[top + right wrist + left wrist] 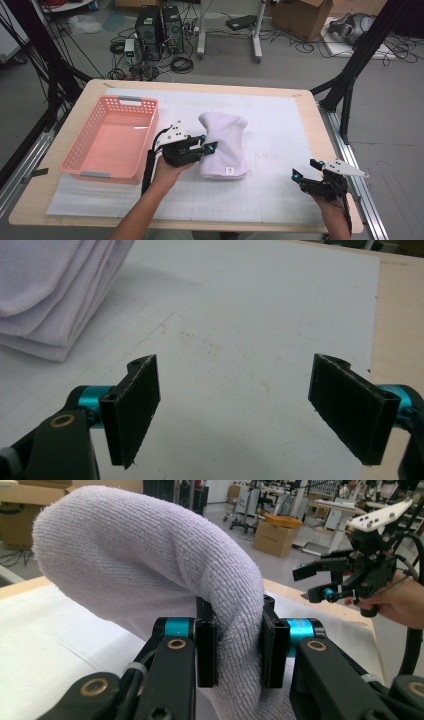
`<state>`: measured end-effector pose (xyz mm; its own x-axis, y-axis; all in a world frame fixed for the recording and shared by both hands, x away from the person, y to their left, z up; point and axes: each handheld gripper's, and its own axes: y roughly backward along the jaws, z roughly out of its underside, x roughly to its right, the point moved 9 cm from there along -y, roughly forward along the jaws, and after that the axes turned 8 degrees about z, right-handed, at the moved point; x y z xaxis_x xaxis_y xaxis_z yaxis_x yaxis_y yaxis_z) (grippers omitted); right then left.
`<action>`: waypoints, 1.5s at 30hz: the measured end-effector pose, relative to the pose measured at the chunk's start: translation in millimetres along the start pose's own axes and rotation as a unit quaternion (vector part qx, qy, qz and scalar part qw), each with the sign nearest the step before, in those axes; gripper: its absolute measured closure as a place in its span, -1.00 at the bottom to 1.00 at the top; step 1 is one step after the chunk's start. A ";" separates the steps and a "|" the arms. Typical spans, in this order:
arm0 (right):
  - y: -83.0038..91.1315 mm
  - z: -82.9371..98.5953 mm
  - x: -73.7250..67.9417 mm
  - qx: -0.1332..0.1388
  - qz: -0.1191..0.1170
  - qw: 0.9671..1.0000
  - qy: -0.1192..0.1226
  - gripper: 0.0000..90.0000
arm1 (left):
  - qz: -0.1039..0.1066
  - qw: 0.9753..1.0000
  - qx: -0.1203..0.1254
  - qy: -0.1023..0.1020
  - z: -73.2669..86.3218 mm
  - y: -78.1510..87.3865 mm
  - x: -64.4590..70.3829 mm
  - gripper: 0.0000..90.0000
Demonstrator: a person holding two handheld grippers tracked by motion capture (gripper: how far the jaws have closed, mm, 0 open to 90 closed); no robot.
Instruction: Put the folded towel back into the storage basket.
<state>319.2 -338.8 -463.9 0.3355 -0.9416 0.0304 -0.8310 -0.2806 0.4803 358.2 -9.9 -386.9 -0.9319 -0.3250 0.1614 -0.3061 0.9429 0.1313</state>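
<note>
On white matting, left fingers (235, 645) pinch a folded, fluffy lilac towel (224, 145); right fingers (245, 410) gape empty.

A pale lilac-white towel (223, 145) with a looped terry weave is seen, a small white label at its near edge. The left gripper (208, 146) is black, with turquoise collars and brass-coloured rivets; the same black, turquoise and brass are noted on the right gripper (299, 176). The basket (88, 150) is salmon pink with a perforated wall and grey handle strips. The mat (280, 145) is white, faintly gridded and stained brownish. The table (320, 130) edge is pale wood.
</note>
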 end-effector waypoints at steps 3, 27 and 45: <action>0.0 -1.1 -0.4 0.003 0.000 1.000 0.001 -0.57 | -0.004 1.000 0.008 -0.002 -5.5 8.7 -2.3 0.64; 0.1 -2.5 0.4 0.004 0.000 1.000 -0.001 -0.57 | -0.039 0.999 0.033 -0.014 -38.9 71.3 -20.0 0.65; -0.4 -3.9 -1.1 0.005 -0.001 1.000 0.001 -0.57 | -0.080 0.995 0.063 -0.013 -66.8 135.9 -39.2 0.65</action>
<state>321.0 -336.9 -460.7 0.3372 -0.9409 0.0310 -0.8348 -0.2836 0.4719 366.1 126.1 -310.0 -0.8735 -0.4708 0.1237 -0.4710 0.8816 0.0295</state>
